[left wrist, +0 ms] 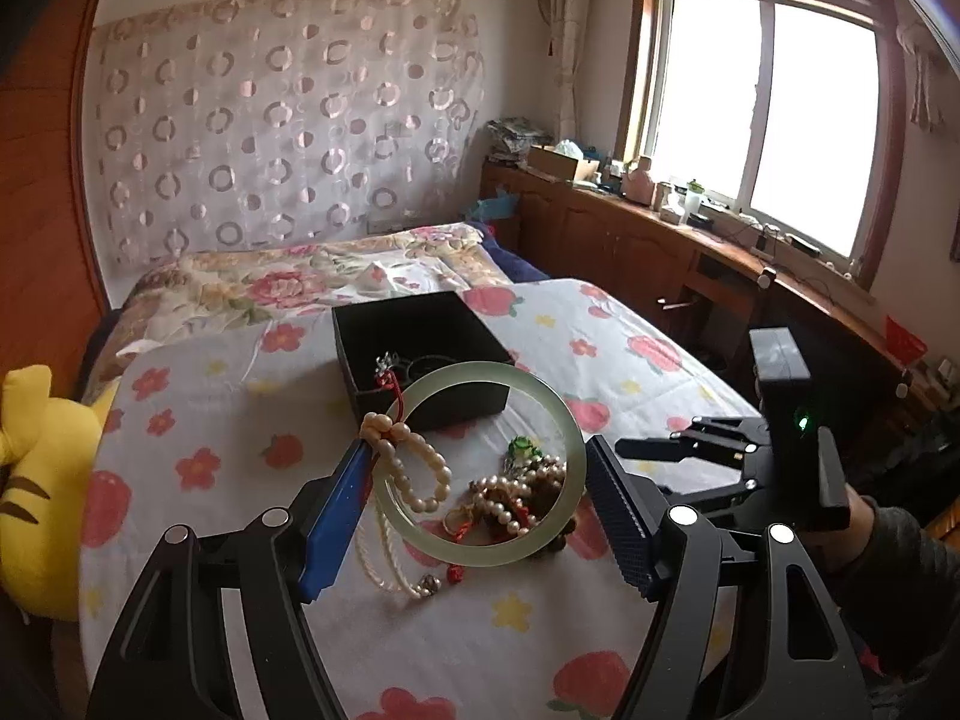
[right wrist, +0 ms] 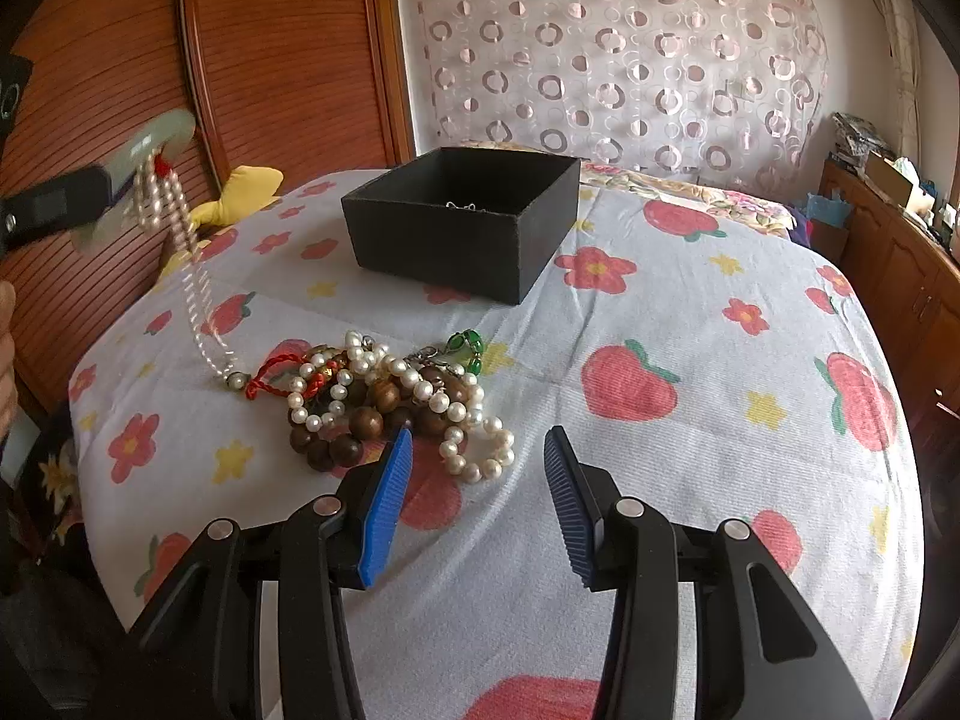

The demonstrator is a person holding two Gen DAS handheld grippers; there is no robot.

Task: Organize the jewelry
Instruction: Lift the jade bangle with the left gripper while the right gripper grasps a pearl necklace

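My left gripper (left wrist: 478, 450) is shut on a pale green jade bangle (left wrist: 474, 367), lifted above the bed. A pearl bracelet (left wrist: 414, 468) with a red cord hangs tangled on the bangle by the left pad. In the right wrist view the bangle (right wrist: 174, 123) is raised at the far left, and a pearl strand (right wrist: 198, 300) trails from it down to the sheet. A pile of pearls, wooden beads and a green piece (right wrist: 384, 396) lies just ahead of my right gripper (right wrist: 477, 438), which is open and holds nothing. Behind it stands an open black box (right wrist: 444, 246) with a silver piece inside.
The flowered sheet (right wrist: 690, 312) covers the bed. A yellow plush toy (left wrist: 36, 480) lies at the bed's left edge by a wooden wardrobe (right wrist: 270, 60). A wooden cabinet (left wrist: 630, 240) with clutter runs under the window at right.
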